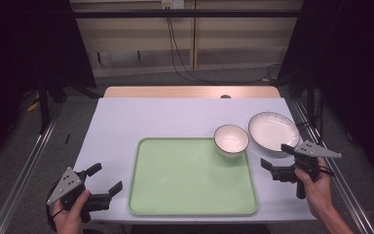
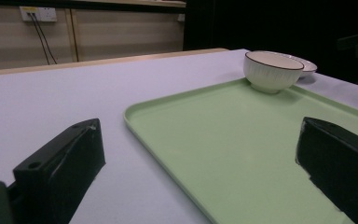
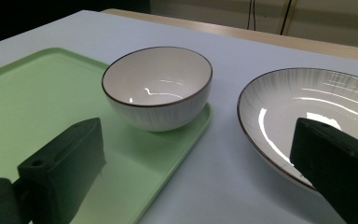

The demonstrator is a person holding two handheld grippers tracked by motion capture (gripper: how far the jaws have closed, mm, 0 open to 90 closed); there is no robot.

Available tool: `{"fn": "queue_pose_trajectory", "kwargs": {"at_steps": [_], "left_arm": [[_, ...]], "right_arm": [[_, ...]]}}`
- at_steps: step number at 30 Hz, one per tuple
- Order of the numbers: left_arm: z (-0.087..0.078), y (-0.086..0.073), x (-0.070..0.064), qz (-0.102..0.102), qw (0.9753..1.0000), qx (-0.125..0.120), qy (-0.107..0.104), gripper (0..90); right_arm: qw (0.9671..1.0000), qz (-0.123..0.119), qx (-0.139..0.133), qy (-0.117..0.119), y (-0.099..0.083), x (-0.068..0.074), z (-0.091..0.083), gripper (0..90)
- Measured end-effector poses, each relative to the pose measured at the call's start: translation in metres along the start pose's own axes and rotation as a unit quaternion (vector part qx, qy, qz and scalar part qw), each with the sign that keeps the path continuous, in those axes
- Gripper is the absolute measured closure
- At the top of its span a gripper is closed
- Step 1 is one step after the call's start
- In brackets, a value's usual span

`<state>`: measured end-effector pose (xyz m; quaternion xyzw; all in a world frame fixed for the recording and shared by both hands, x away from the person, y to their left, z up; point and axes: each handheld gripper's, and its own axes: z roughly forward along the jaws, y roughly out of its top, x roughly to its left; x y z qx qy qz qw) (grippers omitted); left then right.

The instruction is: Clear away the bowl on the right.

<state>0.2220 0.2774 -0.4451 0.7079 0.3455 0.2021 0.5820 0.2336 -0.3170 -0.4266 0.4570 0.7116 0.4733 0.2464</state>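
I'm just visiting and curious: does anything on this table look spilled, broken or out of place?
Nothing is spilled or broken. One oddity: the small bowl sits on the far right corner of the green tray, right at its rim, while the plate lies beside it on the table.

Left claw (image 1: 104, 178) held low with jaws spread wide; right claw (image 1: 272, 157) likewise agape, gripped from below by a hand (image 1: 316, 187)

no legible text, label, brand, number or sign anywhere
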Motion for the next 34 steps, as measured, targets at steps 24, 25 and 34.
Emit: {"fn": "queue_pose_trajectory", "kwargs": {"at_steps": [24,25,34], "left_arm": [[0.0,0.001,0.001,0.004,1.0,0.001,0.003,1.1],[-0.001,0.001,0.0,0.003,1.0,-0.001,0.002,1.1],[-0.001,0.001,0.001,0.002,1.0,-0.002,0.001,1.1]], "right_arm": [[0.9997,-0.008,0.01,0.02,-0.031,0.011,-0.032,1.3],[0.9997,-0.013,0.013,0.019,-0.035,0.012,-0.032,1.3],[0.999,-0.031,0.03,0.012,-0.039,0.009,-0.028,0.9]]}}
